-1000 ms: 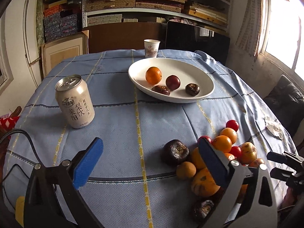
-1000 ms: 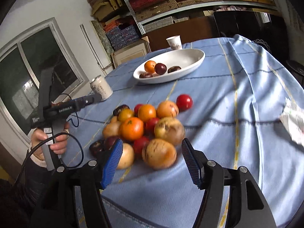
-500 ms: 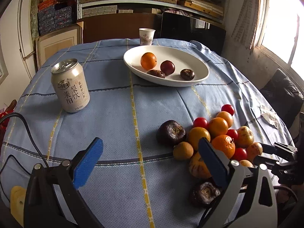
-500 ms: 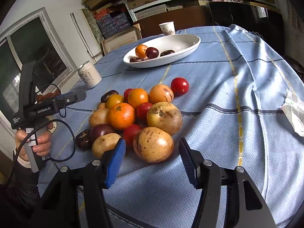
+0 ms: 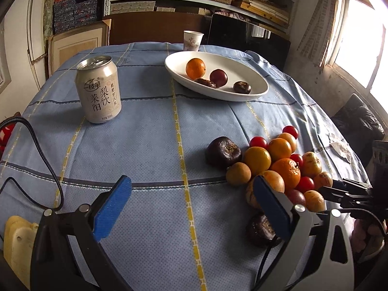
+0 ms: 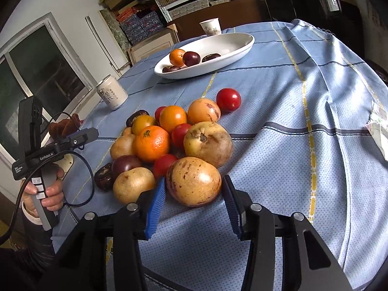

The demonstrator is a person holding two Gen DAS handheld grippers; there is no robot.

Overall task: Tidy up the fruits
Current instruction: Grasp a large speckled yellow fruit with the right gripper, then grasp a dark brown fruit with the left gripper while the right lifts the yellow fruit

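Right gripper (image 6: 192,201): its jaws are closing around the nearest yellow-brown fruit (image 6: 194,180), which is sitting between the blue pads at the front edge of the pile. The pads are looking very near to the fruit's sides, but I cannot tell if they are pressing already.

Left gripper (image 5: 191,208): it is standing wide open and holding nothing. It is hovering over bare blue tablecloth (image 5: 145,145), with its right pad in front of the pile.

Doing the step well: in my judgement the pads should be meeting the fruit at its widest part, because the skin is round and smooth and it could be slipping out forward. The squeeze should be gentle. The neighbours are touching this fruit, so lifting straight up is probably disturbing them less than dragging.

Fruit pile (image 6: 169,135): oranges, small red tomatoes, dark purple fruits and more yellow-brown fruits are lying together on the cloth, near both grippers.

White dish (image 5: 257,82): it is standing on the far side of the table, well apart from the pile. One orange (image 5: 195,68), one dark red round fruit (image 5: 218,78) and two dark wrinkled fruits are lying in it, with much room left.

Drink can (image 5: 98,89): upright, closed on top, left of the dish.

Paper cup (image 5: 192,40): it is standing behind the dish; its inside is not visible.
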